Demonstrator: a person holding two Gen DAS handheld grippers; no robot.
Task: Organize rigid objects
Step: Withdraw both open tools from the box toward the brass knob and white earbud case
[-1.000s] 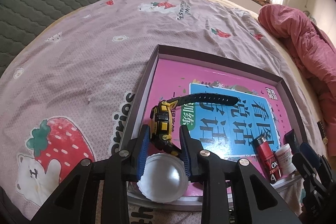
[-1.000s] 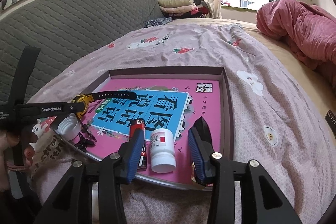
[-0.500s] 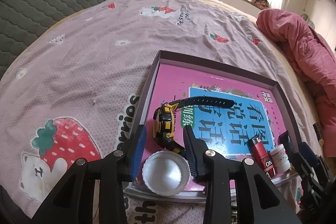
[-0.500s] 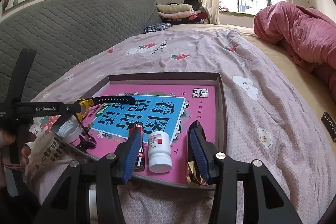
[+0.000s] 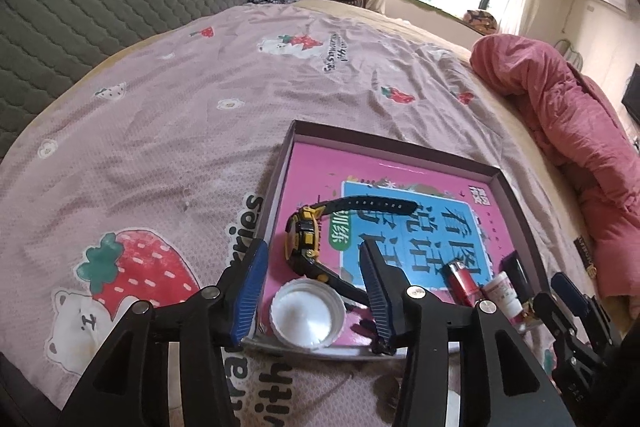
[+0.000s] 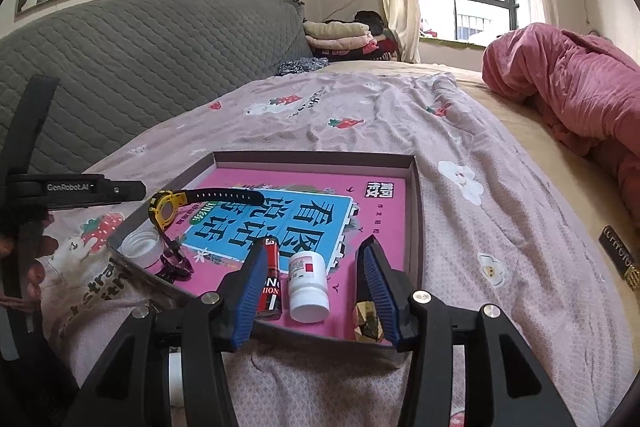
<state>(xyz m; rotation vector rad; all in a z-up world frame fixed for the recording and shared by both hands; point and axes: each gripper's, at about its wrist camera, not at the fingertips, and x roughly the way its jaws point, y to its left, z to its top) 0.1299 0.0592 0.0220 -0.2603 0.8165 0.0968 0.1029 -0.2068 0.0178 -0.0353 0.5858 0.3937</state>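
left gripper: jaws spread wide, gripping nothing; lower centre of left view, blue pads either side of the cap and the watch's lower strap, no contact visible. Also seen at left edge of right view.
right gripper: jaws spread, gripping nothing; lower centre of right view, pill bottle between the pads, not touched. Seen at lower right of left view.
tray: shallow box with dark rim, centre of both views, sits on the bedsheet; pink and blue book cover lines its floor.
watch: yellow and black, lying on its side in the tray's left part, one black strap stretched right over the blue cover, other strap curling down beside the cap. Right view.
cap: white, round, open side up, tray's near left corner, just below the watch. Right view.
lighter: red, flat on the tray floor, just beside the right gripper's left pad.
pill bottle: white, red label, lying in the tray near its front rim, right of the lighter.
gold item: faceted, at the tray's front rim behind the right pad; cannot tell what it is.
bedsheet: pink, strawberry and bear prints.
blanket: pink-red heap, right side of frame.
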